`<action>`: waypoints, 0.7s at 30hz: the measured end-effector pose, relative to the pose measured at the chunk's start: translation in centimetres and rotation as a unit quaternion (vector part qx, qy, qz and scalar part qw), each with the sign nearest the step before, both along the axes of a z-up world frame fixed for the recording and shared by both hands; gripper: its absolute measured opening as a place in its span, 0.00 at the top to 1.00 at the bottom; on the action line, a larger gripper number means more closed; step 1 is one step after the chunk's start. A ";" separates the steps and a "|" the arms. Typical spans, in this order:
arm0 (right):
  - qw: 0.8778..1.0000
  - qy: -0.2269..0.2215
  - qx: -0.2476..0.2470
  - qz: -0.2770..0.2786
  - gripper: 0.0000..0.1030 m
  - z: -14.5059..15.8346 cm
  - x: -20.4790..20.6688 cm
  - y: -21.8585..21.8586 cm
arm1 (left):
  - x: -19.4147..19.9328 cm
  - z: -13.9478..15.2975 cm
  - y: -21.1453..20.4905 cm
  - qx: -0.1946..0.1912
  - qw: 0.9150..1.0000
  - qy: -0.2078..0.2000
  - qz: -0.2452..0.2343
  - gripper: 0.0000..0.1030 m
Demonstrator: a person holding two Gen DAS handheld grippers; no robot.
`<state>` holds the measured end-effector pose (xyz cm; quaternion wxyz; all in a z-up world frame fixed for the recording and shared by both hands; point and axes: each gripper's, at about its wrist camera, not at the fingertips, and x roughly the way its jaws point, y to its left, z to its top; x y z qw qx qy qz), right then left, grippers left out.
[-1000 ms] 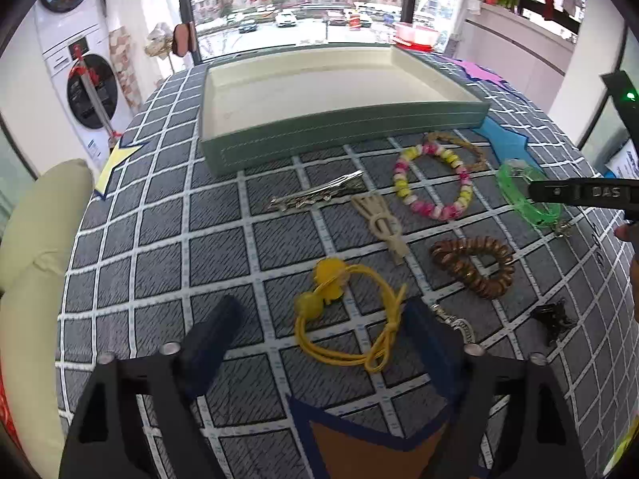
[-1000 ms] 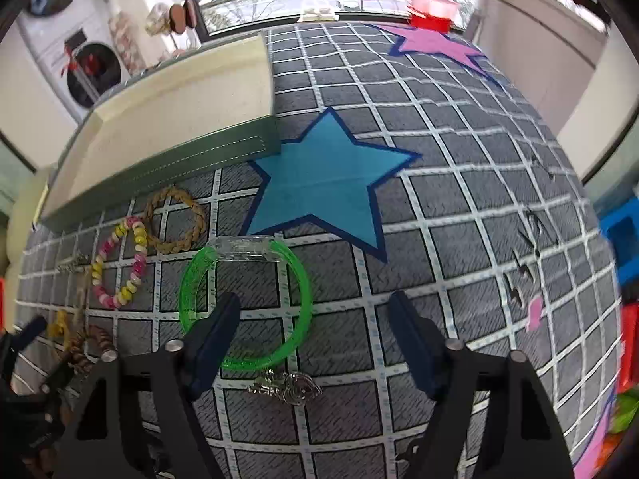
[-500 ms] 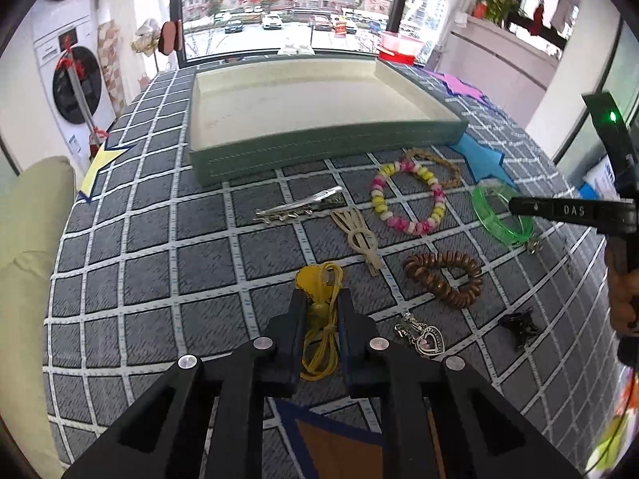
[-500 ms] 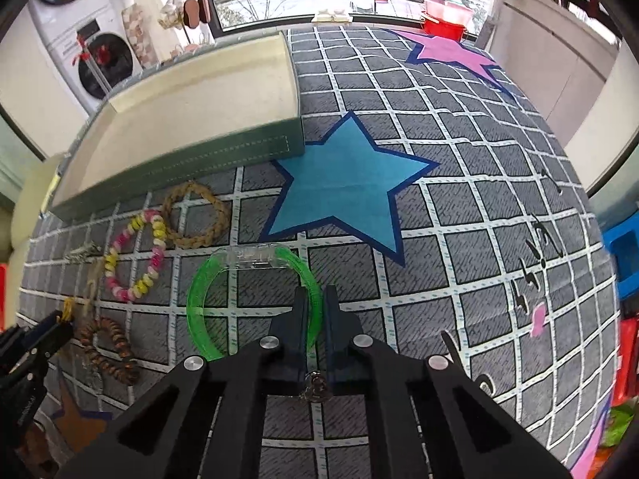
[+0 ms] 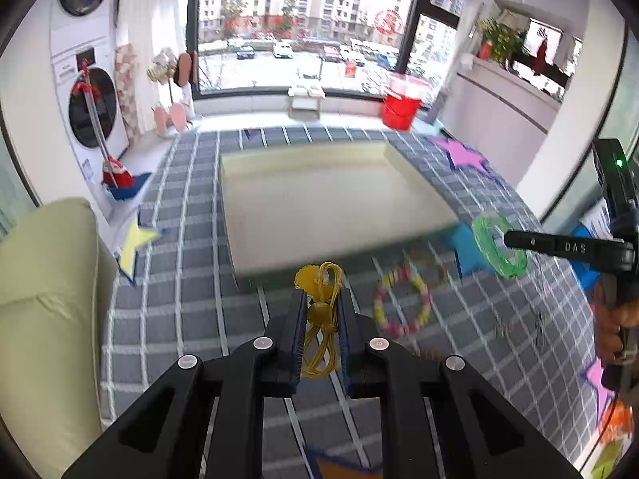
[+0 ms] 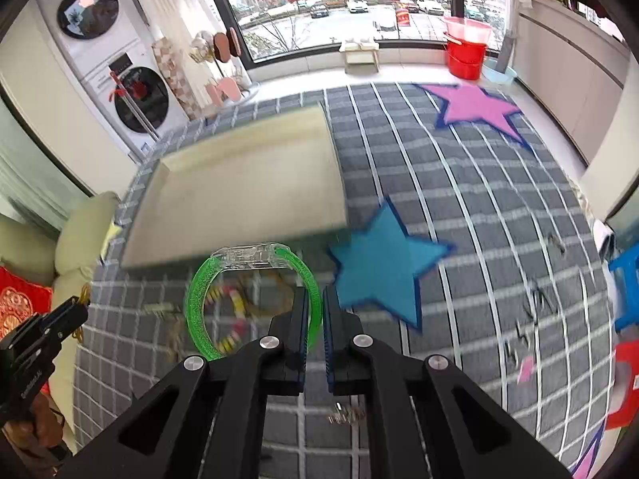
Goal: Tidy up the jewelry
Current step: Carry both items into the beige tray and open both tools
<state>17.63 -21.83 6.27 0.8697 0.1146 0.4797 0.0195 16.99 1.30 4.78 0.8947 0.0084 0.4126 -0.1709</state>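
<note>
My left gripper (image 5: pixel 322 303) is shut on a yellow hair tie (image 5: pixel 321 311) and holds it above the table, in front of the cream tray with green walls (image 5: pixel 335 203). My right gripper (image 6: pixel 321 299) is shut on a green plastic bangle (image 6: pixel 203 311) with a clear clasp and holds it in the air near the tray's front right corner (image 6: pixel 239 195). The bangle also shows in the left wrist view (image 5: pixel 497 245). A pink and yellow bead bracelet (image 5: pixel 401 303) lies on the table below.
A grey checked cloth (image 6: pixel 459 207) with blue (image 6: pixel 383 259) and pink (image 6: pixel 475 107) stars covers the table. A small metal charm (image 6: pixel 345 415) lies near my right gripper. Small dark clips (image 6: pixel 535 307) lie at the right. A cushion (image 5: pixel 44 299) borders the left edge.
Both grippers closed on their items, the hair tie and the bangle, then lifted them off the cloth and moved toward the tray.
</note>
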 end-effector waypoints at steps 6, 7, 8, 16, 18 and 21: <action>1.000 0.002 0.011 0.008 0.93 1.5 5.5 0.6 | 4.9 2.5 -0.9 -0.007 1.000 -0.025 0.010 0.71; 1.000 0.003 0.011 0.008 0.92 1.5 6.4 0.7 | 5.9 2.7 -1.1 -0.004 1.000 -0.028 0.013 0.71; 1.000 0.002 0.010 0.008 0.92 1.5 7.3 0.9 | 7.2 2.7 -1.2 -0.003 0.999 -0.028 0.018 0.71; 1.000 0.003 -0.015 0.017 0.93 -0.8 14.4 3.1 | 15.9 -1.3 -2.7 0.027 0.999 -0.003 0.037 0.71; 0.999 0.005 -0.025 0.021 0.93 -1.8 15.9 3.5 | 17.3 -2.5 -2.8 0.030 0.999 0.006 0.039 0.71; 0.999 0.019 -0.029 0.019 0.93 -3.7 17.8 3.6 | 19.3 -4.6 -3.1 0.040 0.998 0.020 0.045 0.71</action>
